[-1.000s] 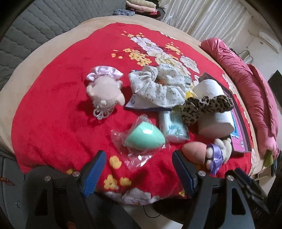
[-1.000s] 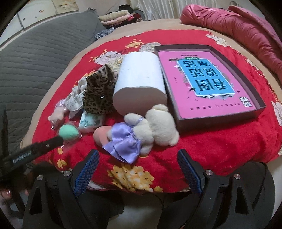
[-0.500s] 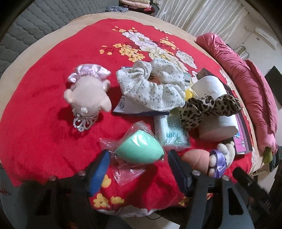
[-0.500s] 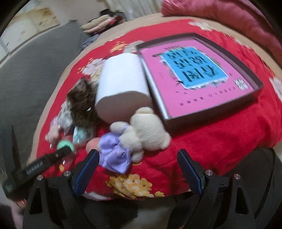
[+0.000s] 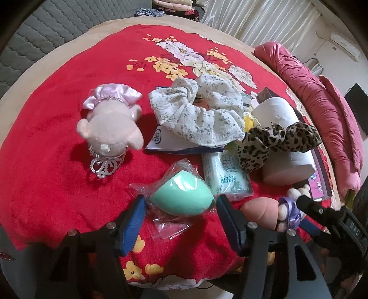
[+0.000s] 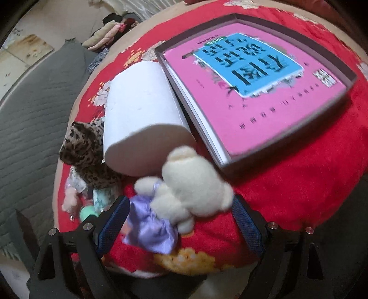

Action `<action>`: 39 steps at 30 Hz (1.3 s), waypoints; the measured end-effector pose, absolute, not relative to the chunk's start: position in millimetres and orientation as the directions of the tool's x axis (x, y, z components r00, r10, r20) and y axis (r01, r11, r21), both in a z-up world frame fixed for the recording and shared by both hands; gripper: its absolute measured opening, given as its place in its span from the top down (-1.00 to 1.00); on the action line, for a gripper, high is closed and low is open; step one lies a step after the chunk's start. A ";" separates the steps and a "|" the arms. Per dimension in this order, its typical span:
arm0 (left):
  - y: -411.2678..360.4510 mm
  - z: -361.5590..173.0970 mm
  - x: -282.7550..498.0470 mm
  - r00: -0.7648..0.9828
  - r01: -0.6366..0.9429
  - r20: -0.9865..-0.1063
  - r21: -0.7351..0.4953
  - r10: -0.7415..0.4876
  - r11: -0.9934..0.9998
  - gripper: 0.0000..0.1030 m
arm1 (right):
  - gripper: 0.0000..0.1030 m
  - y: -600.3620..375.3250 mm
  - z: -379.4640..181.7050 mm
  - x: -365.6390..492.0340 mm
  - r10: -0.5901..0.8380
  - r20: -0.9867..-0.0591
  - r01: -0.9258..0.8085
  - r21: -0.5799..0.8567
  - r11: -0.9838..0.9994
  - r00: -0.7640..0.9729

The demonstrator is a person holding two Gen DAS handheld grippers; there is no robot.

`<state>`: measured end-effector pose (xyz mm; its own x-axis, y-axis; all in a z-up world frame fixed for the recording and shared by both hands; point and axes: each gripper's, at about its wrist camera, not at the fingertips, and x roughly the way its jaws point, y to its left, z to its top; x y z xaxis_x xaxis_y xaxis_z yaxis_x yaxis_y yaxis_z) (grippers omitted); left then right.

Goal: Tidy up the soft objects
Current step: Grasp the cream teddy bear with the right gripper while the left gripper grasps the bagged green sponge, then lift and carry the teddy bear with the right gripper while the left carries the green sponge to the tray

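a home bedroom: a bed under a red floral blanket (image 5: 69, 76), a rolled pink quilt (image 5: 322, 96) (beside pale curtains (image 5: 253, 20)), folded clothes (image 5: 174, 4) behind.

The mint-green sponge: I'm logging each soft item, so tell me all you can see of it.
The mint-green sponge is egg-shaped with one flat cut face, matte and foamy-looking. It lies on its side in a crinkled clear wrapper on the red blanket, between the open left gripper fingers, neither visibly pressing it.
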<state>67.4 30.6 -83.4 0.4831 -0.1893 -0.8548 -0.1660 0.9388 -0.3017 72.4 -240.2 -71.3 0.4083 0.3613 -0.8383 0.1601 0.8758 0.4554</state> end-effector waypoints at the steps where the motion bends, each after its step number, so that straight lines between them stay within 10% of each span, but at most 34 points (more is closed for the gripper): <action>1: 30.7 -84.1 67.4 0.482 -0.168 -0.856 -0.301 -0.188 0.939 -0.22 | -0.75 -239.3 -72.7 75.9 0.356 -0.839 0.159 0.451 0.878 0.410; 15: 35.0 -86.2 69.2 0.498 -0.176 -0.840 -0.341 -0.215 0.924 -0.07 | -0.30 -242.0 -80.0 75.5 0.343 -0.834 0.103 0.424 0.900 0.433; 39: 32.3 -43.3 33.4 0.603 -0.114 -0.775 -0.320 -0.191 0.940 -0.04 | -0.28 -232.0 -6.8 43.8 0.338 -0.725 -0.123 0.334 0.935 0.601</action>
<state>33.4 32.3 -43.3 0.6028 -0.1907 -0.7748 -0.1140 0.9405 -0.3201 43.8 -232.0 -6.8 0.6006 0.3375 -0.7248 -0.1227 0.9347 0.3336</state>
